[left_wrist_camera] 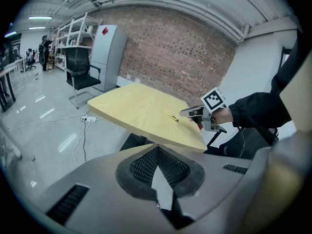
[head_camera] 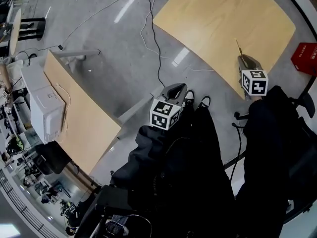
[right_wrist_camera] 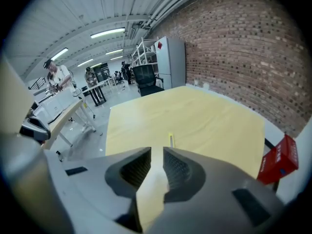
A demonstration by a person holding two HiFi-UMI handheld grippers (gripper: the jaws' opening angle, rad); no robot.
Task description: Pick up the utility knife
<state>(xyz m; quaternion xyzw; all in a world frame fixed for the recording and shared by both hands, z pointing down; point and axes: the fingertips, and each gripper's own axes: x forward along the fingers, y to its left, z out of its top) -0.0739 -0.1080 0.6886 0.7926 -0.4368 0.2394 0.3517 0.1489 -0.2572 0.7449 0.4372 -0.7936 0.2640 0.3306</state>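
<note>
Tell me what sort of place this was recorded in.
Likely an open lab or workshop in an industrial building: a bare brick wall, a polished concrete floor, metal shelving and a plain wooden table.

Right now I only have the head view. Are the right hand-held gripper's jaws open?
Observer: Yes. The right gripper view shows the right hand-held gripper with its jaws apart and nothing between them.
Operator: Is the utility knife lined up?
Observer: The utility knife lies on the wooden table just beyond the jaw tips, slightly right of the gap.
Operator: And the left one?
Observer: The left hand-held gripper is empty, with its jaws together at the tips.
</note>
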